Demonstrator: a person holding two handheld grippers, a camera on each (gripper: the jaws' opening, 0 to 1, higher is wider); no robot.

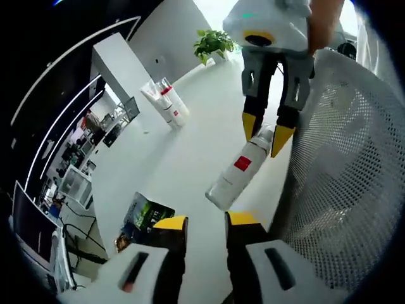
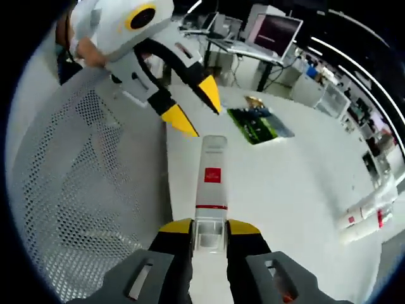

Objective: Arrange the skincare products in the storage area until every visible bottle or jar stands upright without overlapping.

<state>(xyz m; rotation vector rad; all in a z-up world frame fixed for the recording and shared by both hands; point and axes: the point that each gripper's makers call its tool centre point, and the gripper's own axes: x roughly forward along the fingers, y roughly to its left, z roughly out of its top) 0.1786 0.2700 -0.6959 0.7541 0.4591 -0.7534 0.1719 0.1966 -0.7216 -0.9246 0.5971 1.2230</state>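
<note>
Right tongs (image 2: 209, 229) pinch a slim white tube (image 2: 212, 183) — matte, red-labelled.

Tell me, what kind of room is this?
Probably an office or lab. Desks with computer monitors stand behind a big white table, a potted plant sits at its far end, and the right gripper holds a skincare tube beside a white mesh basket.

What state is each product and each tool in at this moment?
White bottle with red label: lying tilted off upright, cap end clamped.
Right tool: shut on the bottle's cap end.
Left tool: open, holding nothing, just short of the bottle's base.
Two white tubes with red bands: standing together across the table.
Green packet: lying flat on the table.
White mesh basket: beside the bottle; contents cannot be told.
</note>
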